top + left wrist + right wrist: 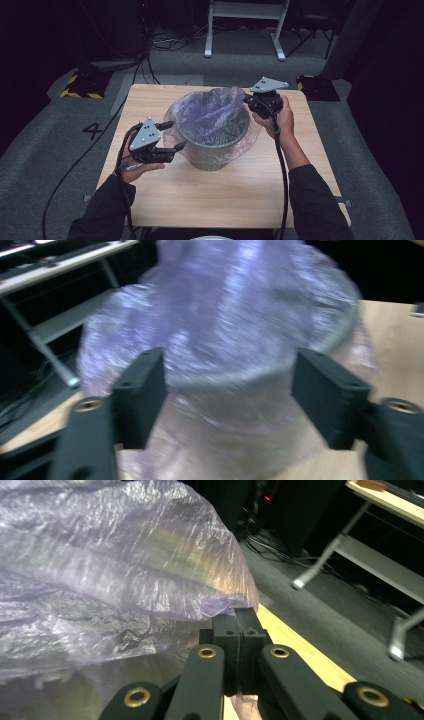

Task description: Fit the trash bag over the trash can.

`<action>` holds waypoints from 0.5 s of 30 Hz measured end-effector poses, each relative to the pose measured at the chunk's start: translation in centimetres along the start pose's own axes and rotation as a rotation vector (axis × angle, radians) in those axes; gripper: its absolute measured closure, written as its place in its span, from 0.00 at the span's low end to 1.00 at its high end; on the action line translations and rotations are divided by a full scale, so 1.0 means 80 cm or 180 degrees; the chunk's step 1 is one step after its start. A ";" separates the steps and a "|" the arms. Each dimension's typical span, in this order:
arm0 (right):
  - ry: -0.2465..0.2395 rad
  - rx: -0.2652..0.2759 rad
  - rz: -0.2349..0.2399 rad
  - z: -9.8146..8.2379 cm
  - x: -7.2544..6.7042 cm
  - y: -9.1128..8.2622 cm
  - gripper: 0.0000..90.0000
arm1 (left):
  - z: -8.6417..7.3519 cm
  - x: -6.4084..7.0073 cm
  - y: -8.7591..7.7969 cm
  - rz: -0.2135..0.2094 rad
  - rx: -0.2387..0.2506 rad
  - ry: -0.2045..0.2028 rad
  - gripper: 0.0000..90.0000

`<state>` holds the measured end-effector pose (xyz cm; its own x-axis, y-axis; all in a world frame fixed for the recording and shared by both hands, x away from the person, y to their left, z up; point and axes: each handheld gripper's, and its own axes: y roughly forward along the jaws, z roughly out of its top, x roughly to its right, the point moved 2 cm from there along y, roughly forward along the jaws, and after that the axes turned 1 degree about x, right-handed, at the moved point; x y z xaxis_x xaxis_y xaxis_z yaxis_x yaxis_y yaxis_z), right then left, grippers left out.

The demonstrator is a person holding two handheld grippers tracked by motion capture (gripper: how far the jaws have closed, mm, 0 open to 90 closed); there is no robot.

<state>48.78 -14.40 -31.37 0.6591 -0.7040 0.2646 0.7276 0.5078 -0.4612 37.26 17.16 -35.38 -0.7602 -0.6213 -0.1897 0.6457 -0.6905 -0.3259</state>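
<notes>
Grey bin (214,145) sits mid wooden table (225,195), w/ a translucent purple bin liner (212,112) draped in and over its rim. Looks like the liner-fitting step: far-right part of the bag is bunched and lifted above the rim, not yet folded down, while the near-left side already hangs outside the wall.

Right gripper (239,630) at the far-right rim, jaws closed tight together, pinching the liner's edge; the plastic billows up and away from the pinch. Left gripper (172,136) at the near-left of the bin, jaws spread wide, nothing held; in the left gripper view the jaws straddle the liner-covered rim w/ plastic between them but no contact visible (blurred, so not certain).

Next, prob: right pulls the pinched edge outward and down over the rim; left should close on the film or steady the bin so it doesn't slide. Thin plastic, so an easy pull, else it may tear or slip off the opposite side
</notes>
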 end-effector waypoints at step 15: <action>0.0016 0.0098 0.0155 0.000 0.009 0.004 1.00 | 0.005 -0.054 0.014 0.0143 0.0010 -0.0134 0.98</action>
<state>49.49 -14.73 -31.29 0.6928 -0.6806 0.2382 0.7004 0.5565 -0.4471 41.29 18.90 -34.60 -0.7268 -0.6667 -0.1649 0.6794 -0.6627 -0.3151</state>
